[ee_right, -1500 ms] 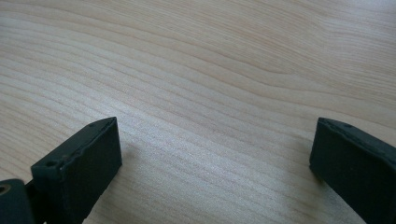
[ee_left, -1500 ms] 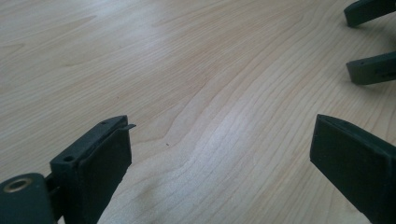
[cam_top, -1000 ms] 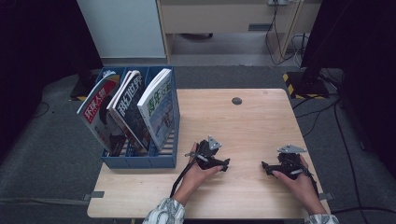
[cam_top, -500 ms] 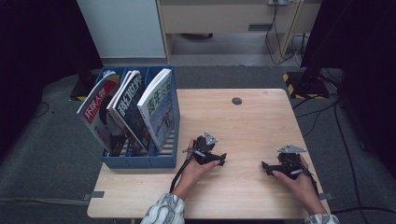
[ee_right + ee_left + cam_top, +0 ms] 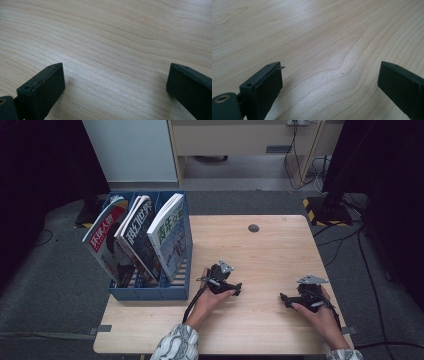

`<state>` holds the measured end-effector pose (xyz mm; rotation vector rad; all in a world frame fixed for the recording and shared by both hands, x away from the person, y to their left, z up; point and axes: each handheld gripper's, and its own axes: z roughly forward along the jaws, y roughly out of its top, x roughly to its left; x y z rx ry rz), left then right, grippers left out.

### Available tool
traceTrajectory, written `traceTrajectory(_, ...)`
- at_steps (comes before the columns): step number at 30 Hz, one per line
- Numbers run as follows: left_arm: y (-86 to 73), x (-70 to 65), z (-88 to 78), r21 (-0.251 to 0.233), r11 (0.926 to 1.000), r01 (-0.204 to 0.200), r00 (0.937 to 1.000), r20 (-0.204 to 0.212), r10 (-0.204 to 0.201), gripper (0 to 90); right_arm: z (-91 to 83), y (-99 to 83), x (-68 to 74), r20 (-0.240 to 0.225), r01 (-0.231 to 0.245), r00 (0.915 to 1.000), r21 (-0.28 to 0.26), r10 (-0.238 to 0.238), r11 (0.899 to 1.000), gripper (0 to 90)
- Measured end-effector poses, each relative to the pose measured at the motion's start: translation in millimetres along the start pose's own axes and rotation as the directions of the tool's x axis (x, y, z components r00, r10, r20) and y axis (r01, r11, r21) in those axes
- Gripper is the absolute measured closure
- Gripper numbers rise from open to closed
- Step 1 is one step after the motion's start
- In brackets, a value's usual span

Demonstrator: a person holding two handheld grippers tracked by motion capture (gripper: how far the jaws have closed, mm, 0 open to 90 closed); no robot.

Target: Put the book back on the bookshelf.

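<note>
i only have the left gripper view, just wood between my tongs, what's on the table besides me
Observer: A blue file rack stands at the table's left edge, to the left of your left tongs.
Operator: anything in it
Observer: Three magazines, leaning, one per compartment.
Operator: where's the other hand
Observer: The right tongs rest near the front right of the table, jaws open on bare wood.
</note>
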<state>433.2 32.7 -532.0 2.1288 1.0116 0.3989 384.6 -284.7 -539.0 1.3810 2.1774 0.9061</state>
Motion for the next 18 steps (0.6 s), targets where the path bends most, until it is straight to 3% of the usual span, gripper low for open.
traceTrajectory(6, -3.2, 0.8, 3.7, 0.02, 0.9998, 0.003, 1.0, -0.006, -0.003, 5.2, 0.0, 0.0, 0.2, 0.001, -0.003, 1.0, -0.001, 0.003, 1.0, 2.2)
traceTrajectory(10, -2.9, -1.3, 4.8, 0.036, 0.9989, -0.03, 0.9995, -0.013, 0.03, 4.0, 0.0, 0.0, 0.2, 0.001, -0.003, 1.0, -0.001, 0.003, 1.0, 2.2)
traceTrajectory(18, -2.9, -1.1, 4.9, 0.036, 0.9989, -0.03, 0.9995, -0.01, 0.03, 3.5, -0.2, 0.0, 0.8, 0.004, -0.008, 1.0, 0.0, 0.008, 1.0, 2.3)
